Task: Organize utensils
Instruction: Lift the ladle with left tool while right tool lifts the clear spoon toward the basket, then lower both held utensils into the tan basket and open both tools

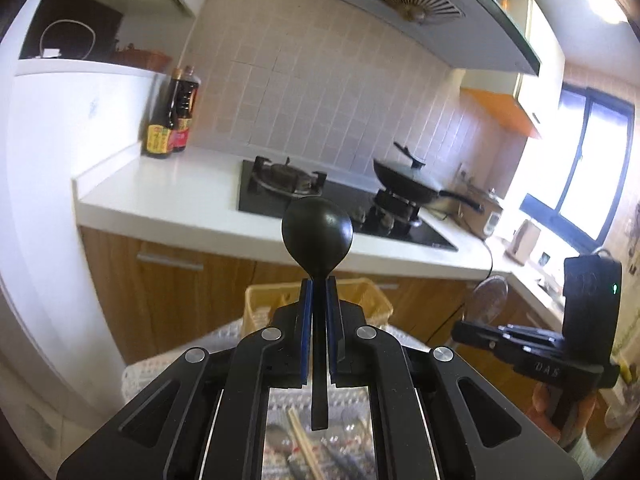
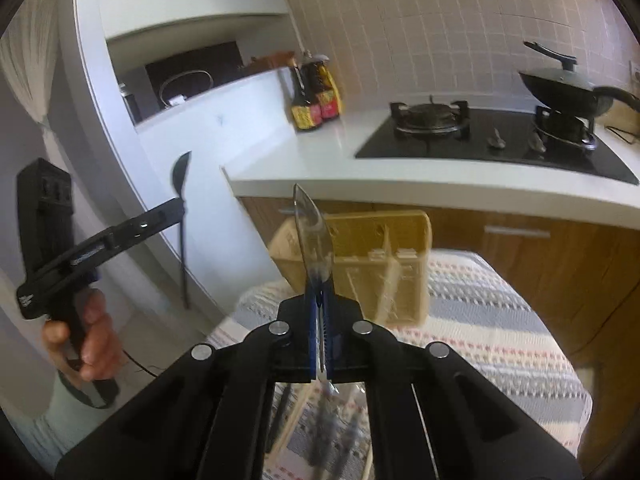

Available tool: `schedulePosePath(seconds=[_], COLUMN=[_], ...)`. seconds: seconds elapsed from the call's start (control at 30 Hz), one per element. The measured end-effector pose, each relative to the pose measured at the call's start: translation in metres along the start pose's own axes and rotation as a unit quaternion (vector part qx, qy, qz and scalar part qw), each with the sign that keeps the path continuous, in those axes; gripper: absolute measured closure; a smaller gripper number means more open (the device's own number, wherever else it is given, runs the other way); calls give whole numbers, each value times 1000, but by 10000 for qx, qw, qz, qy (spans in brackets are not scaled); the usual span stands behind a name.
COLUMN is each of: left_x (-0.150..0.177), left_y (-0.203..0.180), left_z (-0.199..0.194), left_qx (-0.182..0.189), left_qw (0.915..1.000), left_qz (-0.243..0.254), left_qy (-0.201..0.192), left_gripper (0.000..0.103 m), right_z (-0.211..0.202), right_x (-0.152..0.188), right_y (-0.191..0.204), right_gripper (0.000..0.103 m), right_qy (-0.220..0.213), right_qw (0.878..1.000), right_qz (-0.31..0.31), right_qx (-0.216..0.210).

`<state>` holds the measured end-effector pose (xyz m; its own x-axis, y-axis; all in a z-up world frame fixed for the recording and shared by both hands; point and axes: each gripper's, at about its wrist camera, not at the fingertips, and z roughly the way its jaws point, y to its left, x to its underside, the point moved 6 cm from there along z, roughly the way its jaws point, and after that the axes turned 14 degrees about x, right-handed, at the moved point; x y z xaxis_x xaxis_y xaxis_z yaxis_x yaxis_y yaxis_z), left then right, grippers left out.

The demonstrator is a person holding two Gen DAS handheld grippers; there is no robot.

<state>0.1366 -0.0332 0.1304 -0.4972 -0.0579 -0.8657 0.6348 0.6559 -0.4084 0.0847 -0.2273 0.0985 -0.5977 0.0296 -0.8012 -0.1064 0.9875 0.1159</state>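
Note:
My left gripper is shut on a black spoon, bowl up, handle hanging down between the fingers. It also shows in the right wrist view at the left, with the black spoon. My right gripper is shut on a metal spoon, bowl up; it also shows in the left wrist view at the right with its spoon. A yellow utensil basket with compartments stands on the patterned cloth just beyond both grippers. Chopsticks and other utensils lie on the cloth below.
A white counter holds a black gas stove, a wok with lid and two sauce bottles. Wooden cabinets stand below. A white curved wall is at the left.

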Motion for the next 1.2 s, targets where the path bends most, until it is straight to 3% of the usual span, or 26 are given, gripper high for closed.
schedulePosePath(seconds=[0.17, 0.33, 0.5, 0.63, 0.77, 0.97, 1.2], left_x=[3, -8, -31, -37, -26, -1, 17], left_y=[5, 12, 20, 36, 58, 83, 88], left_z=[7, 14, 30, 58, 87, 110, 114], left_qx=[24, 43, -24, -169, -348, -332, -352], left_qw=[10000, 9998, 9981, 9963, 9951, 9965, 9970], left_qz=[28, 7, 118, 167, 219, 214, 390], left_qy=[32, -196, -602, -831, -902, -730, -561], left_gripper=[99, 99, 99, 99, 99, 98, 98], right_z=[0, 1, -1, 19, 60, 115, 142], right_x=[1, -9, -48, -72, -77, -61, -42], right_y=[-8, -19, -32, -46, -55, -57, -56], right_gripper=[101, 101, 101, 101, 101, 101, 101], right_qy=[71, -109, -638, -811, -609, -211, 128], right_qw=[9999, 9997, 9964, 9930, 9927, 9930, 9933], right_qz=[114, 149, 273, 372, 414, 330, 297], right_qx=[-56, 145, 478, 772, 959, 1111, 1109])
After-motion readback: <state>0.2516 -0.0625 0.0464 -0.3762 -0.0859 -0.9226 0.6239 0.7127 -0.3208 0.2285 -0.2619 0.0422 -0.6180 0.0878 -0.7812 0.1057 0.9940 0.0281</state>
